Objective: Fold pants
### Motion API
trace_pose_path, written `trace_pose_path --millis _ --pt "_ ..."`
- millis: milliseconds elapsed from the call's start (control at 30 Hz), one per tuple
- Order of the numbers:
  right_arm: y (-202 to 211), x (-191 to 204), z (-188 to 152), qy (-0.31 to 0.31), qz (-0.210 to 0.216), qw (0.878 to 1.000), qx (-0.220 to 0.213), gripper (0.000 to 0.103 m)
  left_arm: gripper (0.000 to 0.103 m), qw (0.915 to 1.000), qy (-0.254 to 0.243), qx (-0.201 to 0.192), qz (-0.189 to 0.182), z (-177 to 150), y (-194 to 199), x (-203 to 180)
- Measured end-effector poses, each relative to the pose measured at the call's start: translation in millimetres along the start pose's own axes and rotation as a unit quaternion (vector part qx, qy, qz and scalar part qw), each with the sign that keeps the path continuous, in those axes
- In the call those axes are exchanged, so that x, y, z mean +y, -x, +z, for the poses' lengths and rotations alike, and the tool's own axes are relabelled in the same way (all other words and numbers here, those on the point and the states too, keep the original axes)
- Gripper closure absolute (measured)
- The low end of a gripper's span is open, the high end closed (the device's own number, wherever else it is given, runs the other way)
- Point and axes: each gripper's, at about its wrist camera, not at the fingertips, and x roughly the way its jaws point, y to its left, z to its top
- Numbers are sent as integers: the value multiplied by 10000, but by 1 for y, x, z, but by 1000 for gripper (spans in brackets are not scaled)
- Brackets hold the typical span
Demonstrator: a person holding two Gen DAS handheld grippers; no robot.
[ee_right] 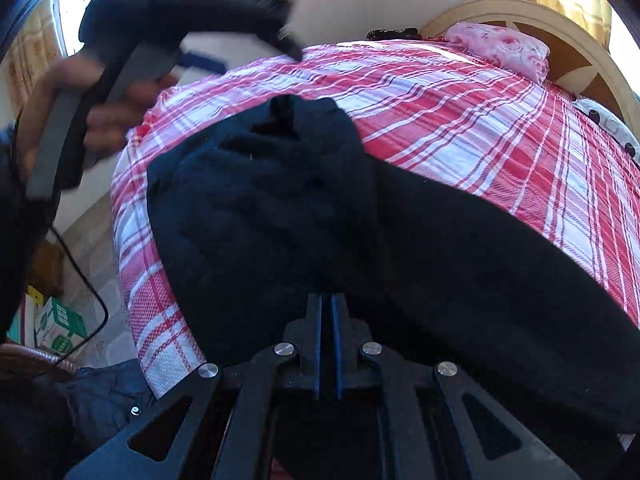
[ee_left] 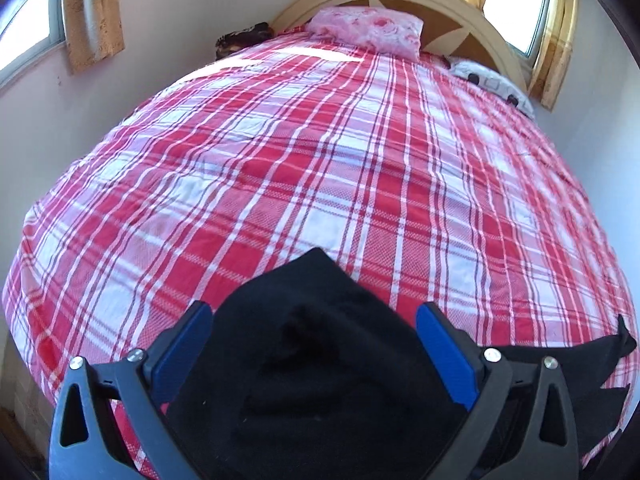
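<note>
The black pants run off the right wrist view's edge at 4 o'clock. At 10 o'clock the left gripper is motion-blurred, its jaws unreadable there.

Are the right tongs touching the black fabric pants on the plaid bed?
Touching. The right wrist view shows the right tongs shut, with the black fabric pants running straight into the closed blue fingers.

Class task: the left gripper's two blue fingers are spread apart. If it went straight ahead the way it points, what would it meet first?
Most likely the black pants, bunched between the open fingers of the left gripper. Beyond them lies the plaid bedspread. Whether the cloth already touches the fingers is unclear.
</note>
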Motion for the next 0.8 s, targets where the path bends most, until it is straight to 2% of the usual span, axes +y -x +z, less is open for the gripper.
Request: trace_pose_path --millis 100,133,233,300,367,433,500,600,667,700,767,800 --pt "-6 8 -3 16 -59 10000 -1 98 0 9998 -166 108 30 9 -17 -21" --pt "-6 9 -4 -16 -64 10000 -38 98 0 9994 -226 190 157 11 -28 -29" --pt "-4 4 -5 -242 38 9996 -117 98 0 9940 -236 684 825 12 -64 -42" --pt "-2 1 -5 -334 -13 9993 -182 98 0 9896 -157 956 1065 9 -82 -45" --pt "2 -1 -5 -392 0 9989 -264 98 0 9821 -322 1198 1419 3 -100 -51" --pt "8 -4 -6 -493 31 9979 -413 98 0 9813 -402 1169 1477 -3 -104 -54" --pt "14 -8 -6 -612 76 9965 -563 98 3 9861 -350 1015 1268 -6 -100 -49" --pt "26 -18 -6 -894 61 9926 -819 98 21 9915 -295 906 888 -8 -95 -41" --pt "34 -25 -7 -1105 25 9893 -956 98 59 9933 -406 708 817 -8 -88 -37" --pt "38 -28 -8 -1208 1 9874 -1025 98 65 9941 -414 671 740 -7 -85 -34" --pt "43 -35 -9 -1399 -35 9837 -1127 98 93 9979 -120 626 -58 -5 -76 -22" --pt "45 -39 -10 -1525 -29 9813 -1173 98 92 9967 129 605 -529 -5 -70 -15"
